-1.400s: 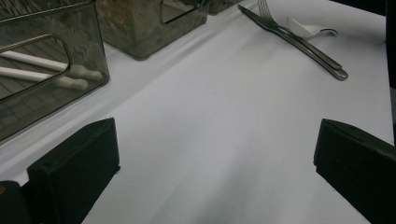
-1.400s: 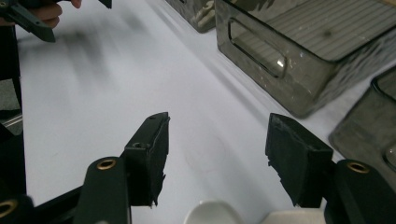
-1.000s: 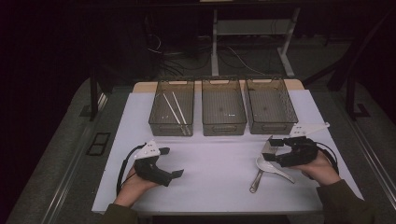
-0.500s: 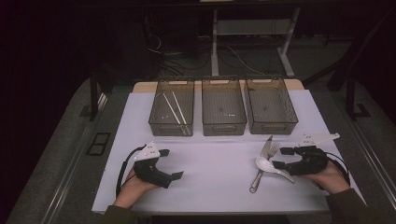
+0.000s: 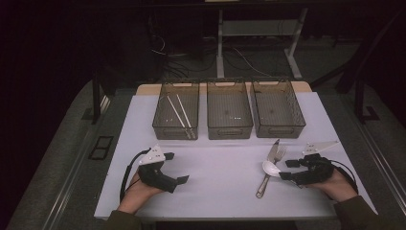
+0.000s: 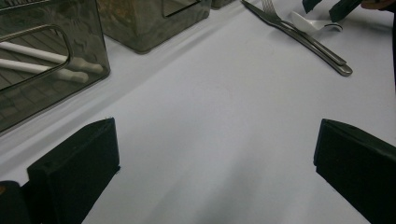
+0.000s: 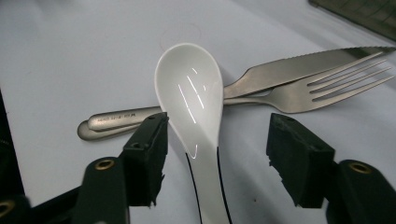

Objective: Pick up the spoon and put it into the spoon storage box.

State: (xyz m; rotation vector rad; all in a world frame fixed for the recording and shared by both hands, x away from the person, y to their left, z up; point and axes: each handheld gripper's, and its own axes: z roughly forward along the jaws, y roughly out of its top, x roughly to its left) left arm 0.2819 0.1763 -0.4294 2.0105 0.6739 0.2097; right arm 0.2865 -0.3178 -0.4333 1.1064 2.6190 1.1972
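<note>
R tool (image 7: 215, 158) open astride white ceramic spoon (image 7: 191, 93) handle, lower center; glossy, slippery, brittle—pinch handle. L tool (image 6: 210, 177) open, empty.

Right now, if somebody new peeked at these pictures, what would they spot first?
Probably the shiny white spoon lying across a metal fork and knife, with the right tongs open around its handle. Then the three see-through bins lined up at the back of the white table, the left one holding white chopsticks.
</note>
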